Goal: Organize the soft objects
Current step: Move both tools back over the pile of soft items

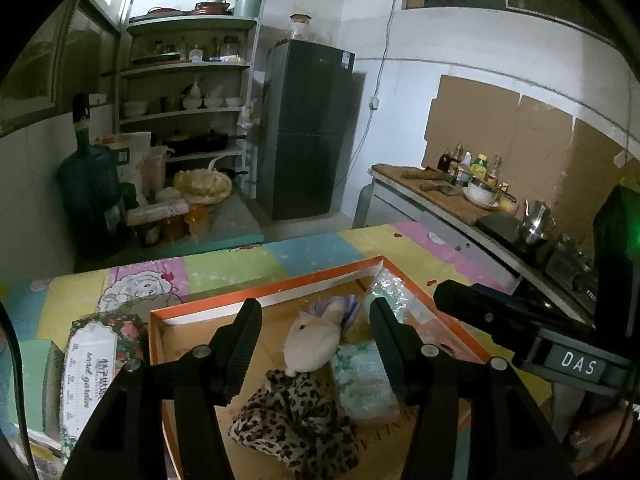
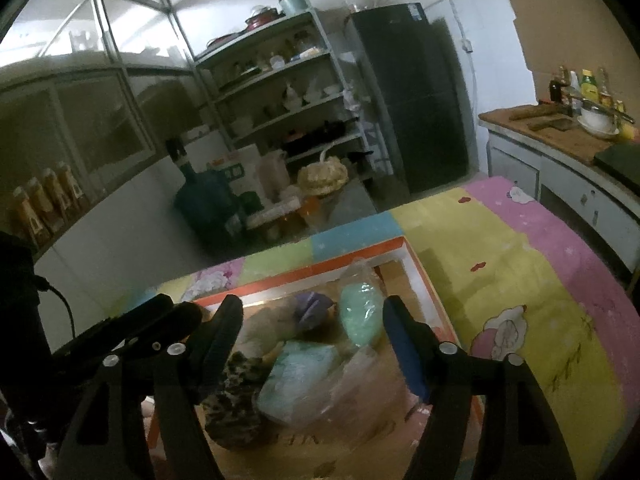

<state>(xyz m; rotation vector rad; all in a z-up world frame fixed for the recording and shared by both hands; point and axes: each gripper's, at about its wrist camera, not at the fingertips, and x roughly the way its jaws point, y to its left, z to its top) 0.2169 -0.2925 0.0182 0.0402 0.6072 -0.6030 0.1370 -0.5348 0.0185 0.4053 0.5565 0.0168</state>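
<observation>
An orange-rimmed cardboard box (image 1: 280,288) (image 2: 424,276) lies on a colourful mat. Inside it are a white plush toy (image 1: 310,342) dressed in leopard-print cloth (image 1: 298,416) (image 2: 236,396), a purple soft piece (image 1: 348,306) (image 2: 310,306), a pale green packet (image 1: 362,380) (image 2: 298,376) and a clear bag with green filling (image 2: 360,312). My left gripper (image 1: 316,340) hovers above the box with its jaws apart around nothing. My right gripper (image 2: 312,338) also hangs over the box, open and empty. The right gripper's body (image 1: 520,328) shows at the right of the left wrist view.
A floral tissue box (image 1: 96,364) sits left of the box on the mat (image 2: 500,280). Beyond the table stand a shelf rack (image 1: 188,92), a dark fridge (image 1: 308,128), a water jug (image 1: 90,196) and a counter with bottles and a kettle (image 1: 480,192).
</observation>
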